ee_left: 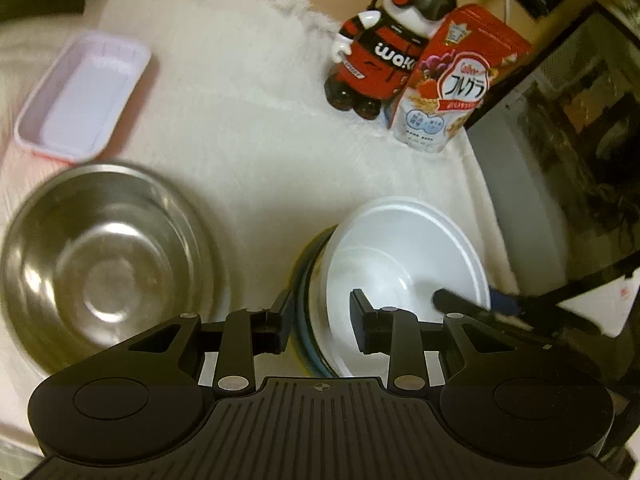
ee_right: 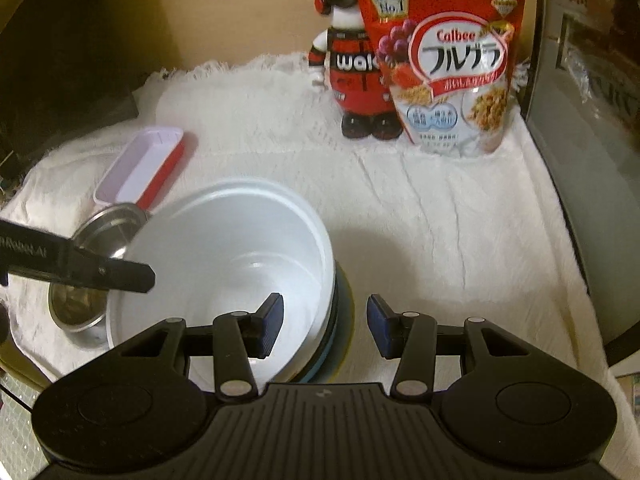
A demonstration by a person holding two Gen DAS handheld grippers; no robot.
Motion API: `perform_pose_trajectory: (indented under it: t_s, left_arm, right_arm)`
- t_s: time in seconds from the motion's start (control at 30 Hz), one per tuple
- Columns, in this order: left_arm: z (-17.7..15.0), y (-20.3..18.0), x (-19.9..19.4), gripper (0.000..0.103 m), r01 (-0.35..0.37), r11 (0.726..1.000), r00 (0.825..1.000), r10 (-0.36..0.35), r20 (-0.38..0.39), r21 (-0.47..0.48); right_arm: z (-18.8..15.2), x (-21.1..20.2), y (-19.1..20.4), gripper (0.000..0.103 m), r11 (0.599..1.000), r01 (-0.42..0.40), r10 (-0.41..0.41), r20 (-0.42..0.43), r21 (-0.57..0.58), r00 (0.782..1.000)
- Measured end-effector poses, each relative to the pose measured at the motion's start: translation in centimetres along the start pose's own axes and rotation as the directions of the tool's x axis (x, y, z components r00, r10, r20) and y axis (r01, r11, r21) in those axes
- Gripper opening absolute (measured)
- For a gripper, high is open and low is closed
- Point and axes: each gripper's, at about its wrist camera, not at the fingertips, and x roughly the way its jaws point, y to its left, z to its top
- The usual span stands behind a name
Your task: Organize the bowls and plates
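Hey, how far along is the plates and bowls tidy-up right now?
Done: the white bowl already sits on a stack of plates. In hand: the left gripper and right gripper each straddle that stack's rim on opposite sides, with gaps showing at the pads, so nothing looks gripped. Left: the steel bowl stands apart on the cloth, and so does the pink tray.

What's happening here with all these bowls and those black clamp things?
A person is tidying dishes with two hand-held grippers. Both straddle the rim of a white bowl that sits tilted on a stack of plates: the left gripper on one side, the right gripper opposite. Whether the pads actually press on the rim is unclear. A steel bowl and a pink tray wait on the white cloth.
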Motion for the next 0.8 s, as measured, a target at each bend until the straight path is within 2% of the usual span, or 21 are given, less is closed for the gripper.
perform_pose_trajectory:
  t_s: [0.1, 0.2, 0.33, 0.47, 0.8]
  left_arm:
    - [0.2, -0.3, 0.6, 0.033, -0.019, 0.999, 1.0, 0.019, -0.018, 0.026]
    - [0.2, -0.3, 1.7, 0.033, -0.049, 0.998, 0.998, 0.051, -0.044, 0.036]
    - [0.1, -0.2, 2.9, 0.033, -0.065, 0.997, 0.995, 0.069, -0.075, 0.049]
    - [0.5, -0.5, 3.8, 0.033, -0.089, 0.994, 0.991, 0.095, -0.091, 0.07]
    - [1.3, -2.0, 4.9, 0.036, -0.105, 0.981, 0.983, 0.127, -0.134, 0.163]
  right_arm:
    - [0.3, -0.1, -0.2, 0.046, 1.0, -0.001, 0.001, 0.007, 0.01, 1.0]
    - [0.0, 0.2, -0.1, 0.047, 1.0, 0.0, 0.0, -0.02, -0.002, 1.0]
    - [-0.6, 1.2, -1.0, 0.047, 0.999, -0.003, 0.006, -0.068, 0.046, 0.998]
    - [-0.9, 2.5, -2.1, 0.049, 0.992, -0.035, 0.049, -0.113, 0.118, 0.992]
    - [-0.9, 4.9, -2.6, 0.05, 0.98, -0.084, 0.117, -0.182, 0.178, 0.976]
